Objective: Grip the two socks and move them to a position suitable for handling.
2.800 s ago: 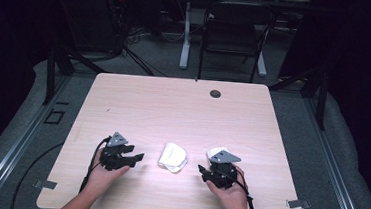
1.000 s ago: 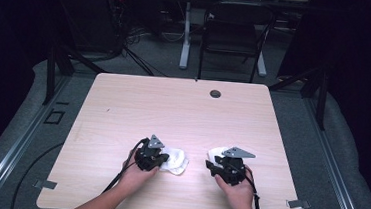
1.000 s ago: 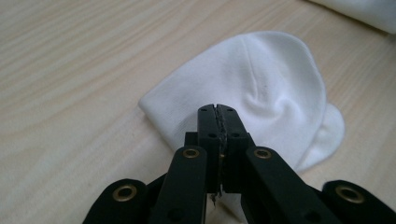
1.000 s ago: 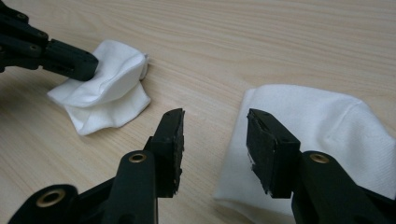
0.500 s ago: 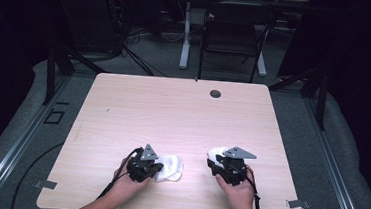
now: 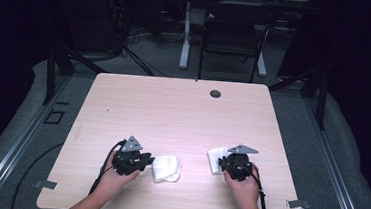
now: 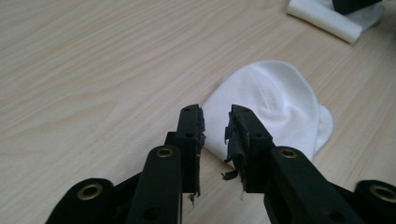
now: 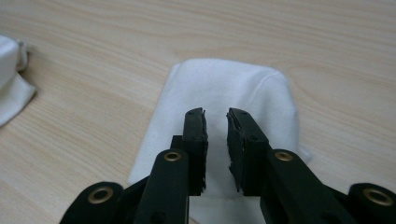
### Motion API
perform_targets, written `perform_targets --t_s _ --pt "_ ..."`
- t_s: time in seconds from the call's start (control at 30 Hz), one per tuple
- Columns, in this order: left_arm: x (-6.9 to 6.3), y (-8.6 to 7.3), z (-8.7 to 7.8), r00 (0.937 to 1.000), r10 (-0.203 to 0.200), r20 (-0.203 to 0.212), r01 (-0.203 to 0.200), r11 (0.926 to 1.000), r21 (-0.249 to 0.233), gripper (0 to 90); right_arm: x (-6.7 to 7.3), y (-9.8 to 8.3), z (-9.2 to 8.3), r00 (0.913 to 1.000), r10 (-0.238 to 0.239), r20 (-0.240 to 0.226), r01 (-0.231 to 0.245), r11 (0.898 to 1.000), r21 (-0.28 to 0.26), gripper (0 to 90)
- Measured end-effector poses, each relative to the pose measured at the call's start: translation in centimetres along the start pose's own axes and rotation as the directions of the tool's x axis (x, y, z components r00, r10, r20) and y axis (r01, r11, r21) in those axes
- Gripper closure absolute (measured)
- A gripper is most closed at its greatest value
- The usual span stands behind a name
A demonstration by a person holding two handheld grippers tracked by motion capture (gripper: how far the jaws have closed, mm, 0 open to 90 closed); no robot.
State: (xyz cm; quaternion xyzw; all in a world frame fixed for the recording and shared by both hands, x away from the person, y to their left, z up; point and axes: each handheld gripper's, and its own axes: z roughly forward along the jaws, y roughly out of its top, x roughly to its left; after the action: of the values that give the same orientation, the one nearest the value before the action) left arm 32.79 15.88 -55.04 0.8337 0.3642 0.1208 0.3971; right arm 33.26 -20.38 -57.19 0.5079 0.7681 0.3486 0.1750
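A rounded white cloth [image 6: 167, 168] lies near the table's front edge, left of centre. My left gripper [image 6: 147, 160] sits just left of it. In the left gripper view its jaws [image 7: 215, 117] stand a narrow gap apart at the near edge of that cloth [image 7: 273, 100], holding nothing. A second, folded white cloth [image 6: 215, 158] lies to the right. My right gripper [image 6: 223, 163] hovers at its right side. In the right gripper view the jaws [image 8: 215, 119] are slightly apart over the folded cloth [image 8: 224, 88], with nothing between them.
The light wooden table [image 6: 182, 114] has a dark cable hole [image 6: 215, 93] at its far edge. A chair [image 6: 231, 35] and desk legs stand on the floor beyond. Black cables trail from both grippers toward the near edge.
My left gripper moved right to the rounded cloth, drew it a little toward the near edge, then backed off slightly left. My right gripper shifted slightly right beside the folded cloth.
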Motion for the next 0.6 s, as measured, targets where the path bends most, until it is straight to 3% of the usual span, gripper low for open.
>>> perform_targets --t_s 0.17,0.6 --pt "1.6 -0.1 -0.5 0.9985 -0.054 -0.007 0.054 0.9984 -0.013 70.2 1.1 0.5 1.1 0.9999 -0.005 -0.01 0.005 1.0 0.02 78.1" --pt "1.4 -0.3 -0.1 0.9992 -0.036 -0.019 0.036 0.9993 0.003 61.9 4.8 4.6 5.8 0.9982 -0.023 -0.055 0.025 0.999 0.028 78.6"
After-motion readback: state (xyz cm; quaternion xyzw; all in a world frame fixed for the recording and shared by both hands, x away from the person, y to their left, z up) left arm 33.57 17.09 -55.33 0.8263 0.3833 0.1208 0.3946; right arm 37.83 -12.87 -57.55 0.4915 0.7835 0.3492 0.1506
